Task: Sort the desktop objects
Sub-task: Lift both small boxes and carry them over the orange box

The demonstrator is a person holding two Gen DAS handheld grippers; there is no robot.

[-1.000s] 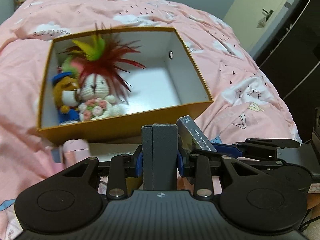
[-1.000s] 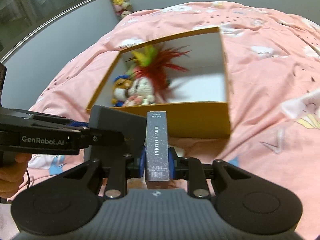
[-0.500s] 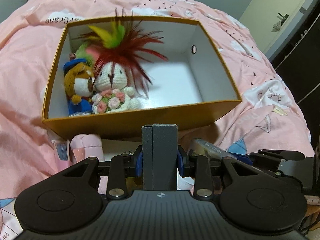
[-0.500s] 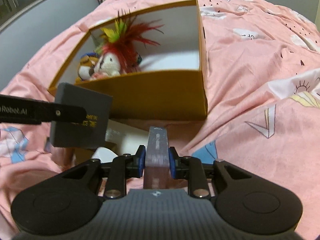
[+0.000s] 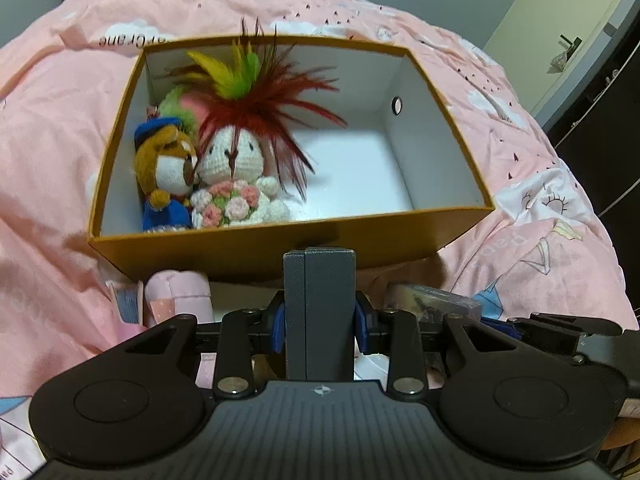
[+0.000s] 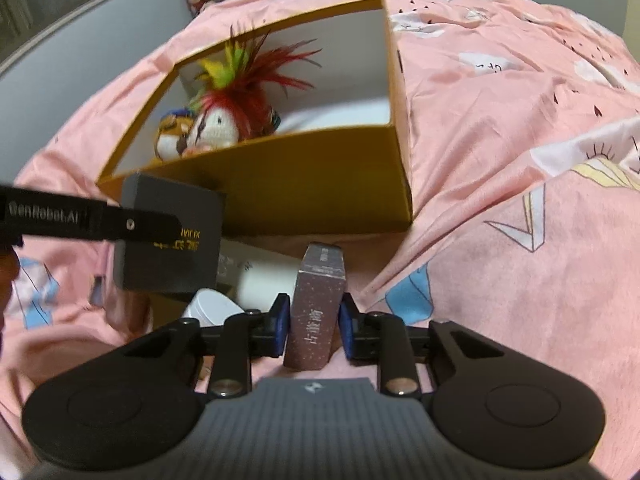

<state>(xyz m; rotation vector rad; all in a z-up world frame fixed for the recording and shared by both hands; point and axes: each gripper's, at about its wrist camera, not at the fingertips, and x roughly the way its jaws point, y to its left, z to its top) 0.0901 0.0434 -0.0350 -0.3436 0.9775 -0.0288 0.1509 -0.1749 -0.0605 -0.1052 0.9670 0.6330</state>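
Two hand-held grippers: left (image 5: 319, 316) clamps grey box (image 5: 319, 300), right (image 6: 313, 320) closing on card box (image 6: 316, 312)

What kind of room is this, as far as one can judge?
Probably a bedroom: the orange box of plush toys sits on a pink printed duvet, and a door with a handle is behind.

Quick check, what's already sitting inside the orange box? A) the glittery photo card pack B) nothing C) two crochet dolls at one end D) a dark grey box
C: the orange box holds a crochet bear in blue and a white crochet doll with red feathers at its left end in the left wrist view; the dark grey box and the glittery photo card pack are outside it.
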